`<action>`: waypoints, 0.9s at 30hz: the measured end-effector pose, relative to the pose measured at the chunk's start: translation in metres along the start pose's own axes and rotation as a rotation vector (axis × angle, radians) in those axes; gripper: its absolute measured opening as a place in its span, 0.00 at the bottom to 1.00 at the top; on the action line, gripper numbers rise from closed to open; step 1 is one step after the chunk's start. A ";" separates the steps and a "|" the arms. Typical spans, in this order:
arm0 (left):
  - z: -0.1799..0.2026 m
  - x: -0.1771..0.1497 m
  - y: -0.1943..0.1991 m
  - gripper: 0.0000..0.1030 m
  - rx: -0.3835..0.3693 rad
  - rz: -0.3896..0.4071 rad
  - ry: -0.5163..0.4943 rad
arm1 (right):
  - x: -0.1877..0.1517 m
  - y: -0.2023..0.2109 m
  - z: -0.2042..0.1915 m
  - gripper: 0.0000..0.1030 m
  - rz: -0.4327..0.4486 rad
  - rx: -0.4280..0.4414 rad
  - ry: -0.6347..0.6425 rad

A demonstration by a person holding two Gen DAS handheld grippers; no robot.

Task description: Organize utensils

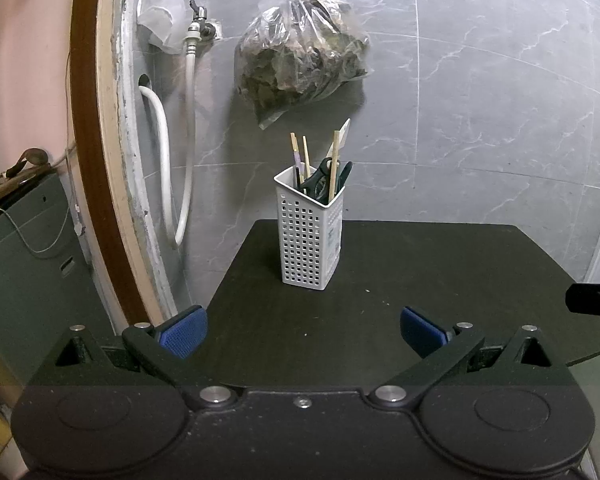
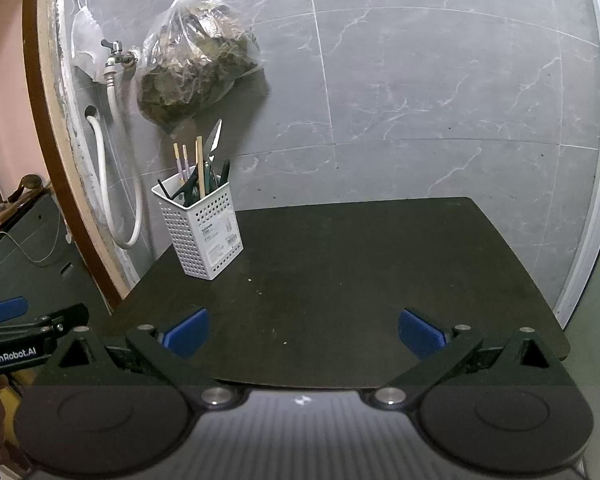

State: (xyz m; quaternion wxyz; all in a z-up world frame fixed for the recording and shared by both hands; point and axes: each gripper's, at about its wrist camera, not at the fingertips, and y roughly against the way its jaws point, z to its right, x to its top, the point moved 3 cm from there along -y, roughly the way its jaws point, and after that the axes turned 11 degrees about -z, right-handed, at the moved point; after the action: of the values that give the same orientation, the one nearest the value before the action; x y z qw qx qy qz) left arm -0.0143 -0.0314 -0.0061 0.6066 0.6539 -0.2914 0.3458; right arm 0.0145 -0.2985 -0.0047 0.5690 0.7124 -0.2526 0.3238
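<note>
Both grippers, left [image 1: 303,330] and right [image 2: 303,332], hover spread and empty over a dark table [image 2: 380,260]. A white caddy [image 1: 310,236] at the back holds chopsticks [image 1: 306,156] and scissors [image 1: 326,178]. Sorting seems finished, perhaps not begun; next calls for reaching in.

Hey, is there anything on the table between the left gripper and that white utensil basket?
Nothing visible. The left gripper is open, facing the white utensil basket, with only bare dark tabletop between them. The right gripper sits off to the side.
</note>
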 end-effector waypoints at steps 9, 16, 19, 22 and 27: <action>0.001 0.003 -0.007 0.99 -0.002 -0.010 0.003 | 0.003 -0.006 0.000 1.00 -0.006 -0.003 0.001; 0.002 0.005 -0.015 0.99 0.000 -0.019 -0.001 | 0.007 -0.016 0.000 1.00 -0.019 -0.003 0.000; 0.003 0.007 -0.022 0.99 0.001 -0.027 0.000 | 0.009 -0.022 0.000 1.00 -0.027 0.001 0.001; 0.003 0.009 -0.028 0.99 0.002 -0.036 0.003 | 0.012 -0.029 0.000 1.00 -0.036 0.007 0.005; 0.006 0.013 -0.039 0.99 0.004 -0.051 0.001 | 0.017 -0.039 0.003 1.00 -0.051 0.012 0.009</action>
State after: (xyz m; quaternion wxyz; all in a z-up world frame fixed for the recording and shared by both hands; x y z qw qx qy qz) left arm 0.0255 -0.0329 -0.0185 0.6143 0.6620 -0.2735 0.3311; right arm 0.0546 -0.2924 -0.0177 0.5738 0.7207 -0.2298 0.3137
